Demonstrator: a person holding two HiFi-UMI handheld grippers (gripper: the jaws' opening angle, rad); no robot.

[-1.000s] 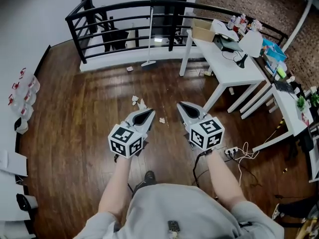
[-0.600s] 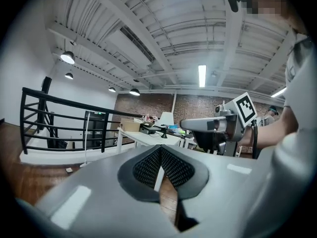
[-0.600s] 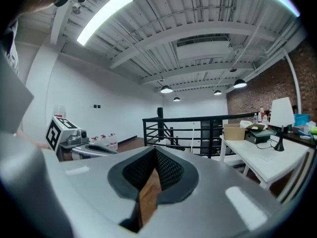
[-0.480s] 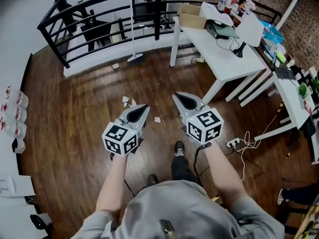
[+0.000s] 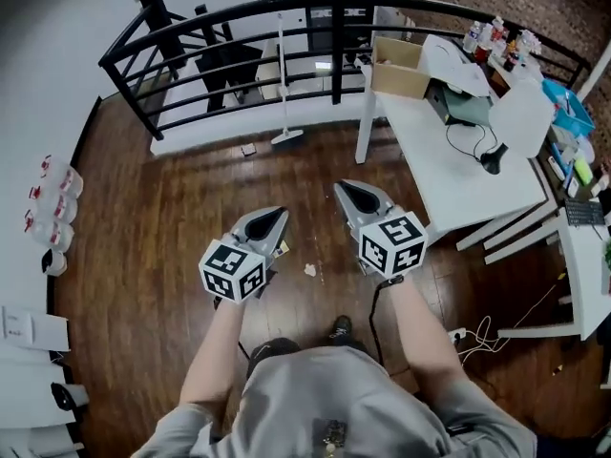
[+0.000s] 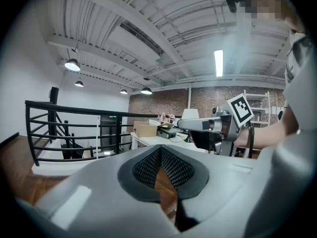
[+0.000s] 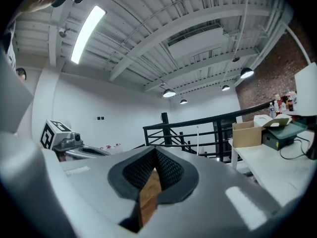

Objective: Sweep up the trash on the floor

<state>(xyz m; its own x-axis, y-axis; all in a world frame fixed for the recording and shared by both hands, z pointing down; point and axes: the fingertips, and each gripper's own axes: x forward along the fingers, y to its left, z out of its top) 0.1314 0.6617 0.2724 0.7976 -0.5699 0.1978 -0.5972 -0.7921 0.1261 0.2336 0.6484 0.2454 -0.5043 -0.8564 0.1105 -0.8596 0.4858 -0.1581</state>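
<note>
Both claws have travelled over the wooden floor [image 5: 143, 237] toward the railing [image 5: 336, 46]. Left claw [image 5: 277, 214] and right claw [image 5: 347, 191] are pressed together, empty. Untouched, the broom [image 5: 286, 137] leans there; a paper scrap [image 5: 309, 269] lies between the claws. Sweeping hasn't begun.

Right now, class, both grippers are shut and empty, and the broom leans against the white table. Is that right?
Not quite. The head view shows the broom leaning against the black railing, not the white table, which stands off to the right. The rest holds: the left gripper and the right gripper are both shut and empty.
</note>
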